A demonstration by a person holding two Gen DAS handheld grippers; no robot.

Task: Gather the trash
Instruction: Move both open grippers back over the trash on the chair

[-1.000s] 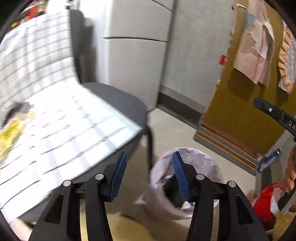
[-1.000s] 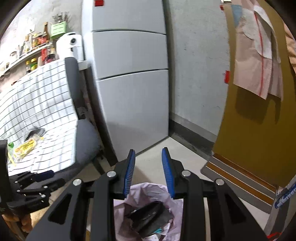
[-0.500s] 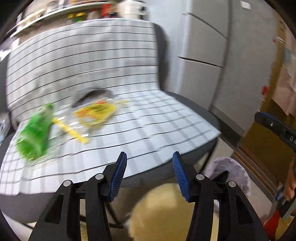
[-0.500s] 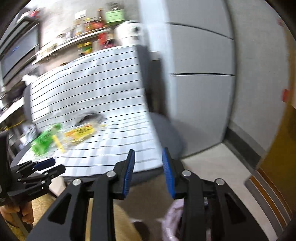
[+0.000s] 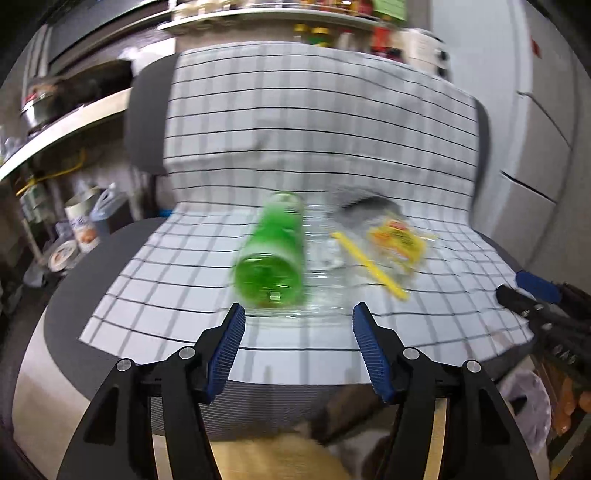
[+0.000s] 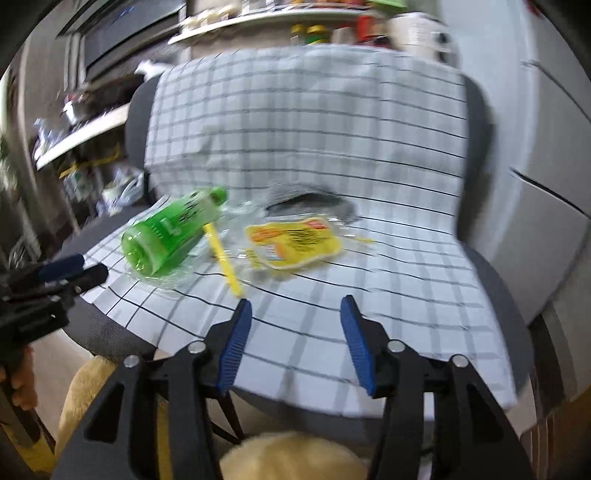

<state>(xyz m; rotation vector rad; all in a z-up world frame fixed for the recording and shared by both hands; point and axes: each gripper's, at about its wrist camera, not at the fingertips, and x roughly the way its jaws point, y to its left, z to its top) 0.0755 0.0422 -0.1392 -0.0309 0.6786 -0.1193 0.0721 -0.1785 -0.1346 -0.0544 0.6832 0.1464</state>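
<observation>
Trash is lying on a grid-patterned cloth (image 5: 321, 147) draped over a dark chair (image 5: 62, 317) — a green plastic bottle (image 5: 275, 254) on its side, base toward the left wrist camera, with a yellow straw (image 5: 369, 264) just beside it and a yellow snack wrapper (image 5: 399, 242) a little farther right. Crinkled clear plastic (image 5: 325, 254) is sitting under and between them, and something dark (image 6: 310, 201), too blurred to identify, is lying behind the wrapper. The left gripper (image 5: 298, 349) is hovering at the seat's front edge, its blue-padded jaws spread wide with nothing between them, lined up roughly with the bottle's base. The right gripper (image 6: 295, 339) is also gaping and empty, hanging near the lower end of the straw — not touching it. Shelves with jars (image 5: 314, 33) are showing, blurred, behind the chair back.
</observation>
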